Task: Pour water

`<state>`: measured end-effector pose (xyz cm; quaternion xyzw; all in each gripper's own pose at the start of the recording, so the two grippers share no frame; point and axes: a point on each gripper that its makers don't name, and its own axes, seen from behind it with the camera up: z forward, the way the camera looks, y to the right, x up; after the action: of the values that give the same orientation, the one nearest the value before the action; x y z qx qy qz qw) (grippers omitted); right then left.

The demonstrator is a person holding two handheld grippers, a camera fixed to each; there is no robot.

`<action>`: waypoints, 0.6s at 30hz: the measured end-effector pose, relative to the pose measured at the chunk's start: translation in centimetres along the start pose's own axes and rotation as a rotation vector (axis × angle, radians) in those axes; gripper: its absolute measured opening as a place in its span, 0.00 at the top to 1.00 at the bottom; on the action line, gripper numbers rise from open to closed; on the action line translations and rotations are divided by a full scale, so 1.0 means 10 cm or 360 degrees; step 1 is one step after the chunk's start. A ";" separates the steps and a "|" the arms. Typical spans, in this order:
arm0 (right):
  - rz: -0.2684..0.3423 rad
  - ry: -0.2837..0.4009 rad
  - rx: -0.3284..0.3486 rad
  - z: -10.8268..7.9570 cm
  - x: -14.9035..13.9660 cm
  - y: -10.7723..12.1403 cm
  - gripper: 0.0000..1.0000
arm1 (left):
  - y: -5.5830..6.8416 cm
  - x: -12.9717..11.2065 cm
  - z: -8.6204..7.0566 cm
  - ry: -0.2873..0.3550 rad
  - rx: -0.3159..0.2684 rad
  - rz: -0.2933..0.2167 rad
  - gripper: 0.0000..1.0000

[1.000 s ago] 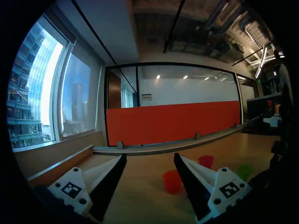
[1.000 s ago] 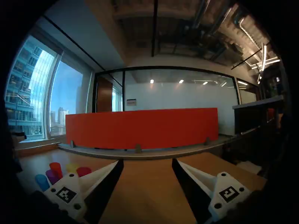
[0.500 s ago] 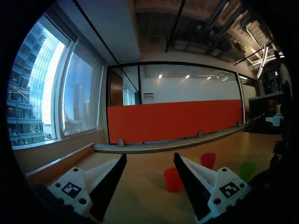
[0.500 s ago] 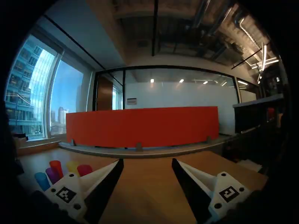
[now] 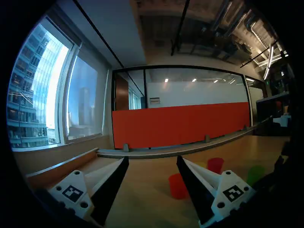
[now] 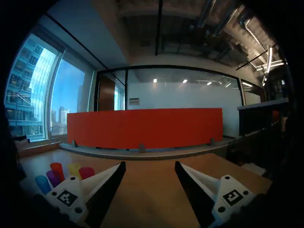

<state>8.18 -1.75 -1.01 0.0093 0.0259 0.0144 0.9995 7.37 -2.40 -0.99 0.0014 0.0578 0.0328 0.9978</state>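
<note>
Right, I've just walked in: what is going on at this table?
A person holds a gripper in each hand above a wooden table. The left gripper and right gripper are both open and empty. Several coloured cups stand on the table, an orange cup nearest the left gripper; none is gripped.

Bright daylight pours in through the windows (image 5: 41, 102) on the left, nearly blown out in places. Small ceiling lights (image 6: 184, 81) glow behind the glass. The tabletop (image 6: 152, 190) looks dim and warm. Fisheye distortion bends straight lines near the edges; focus is fairly sharp.
</note>
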 end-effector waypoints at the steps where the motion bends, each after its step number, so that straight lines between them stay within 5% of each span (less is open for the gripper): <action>1: -0.0004 0.0002 0.0000 0.00 0.01 0.00 0.00 | -0.01 -0.02 0.00 0.0000 0.0011 0.0006 0.06; 18: -0.0021 -0.0050 -0.0035 -0.07 -0.05 -0.01 0.00 | -0.04 -0.44 -0.01 -0.0033 0.0050 -0.0050 0.07</action>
<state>7.67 -1.85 -1.68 -0.0017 0.0103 0.0080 0.9999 3.07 -3.13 -0.58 0.0167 0.0479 0.0162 0.9986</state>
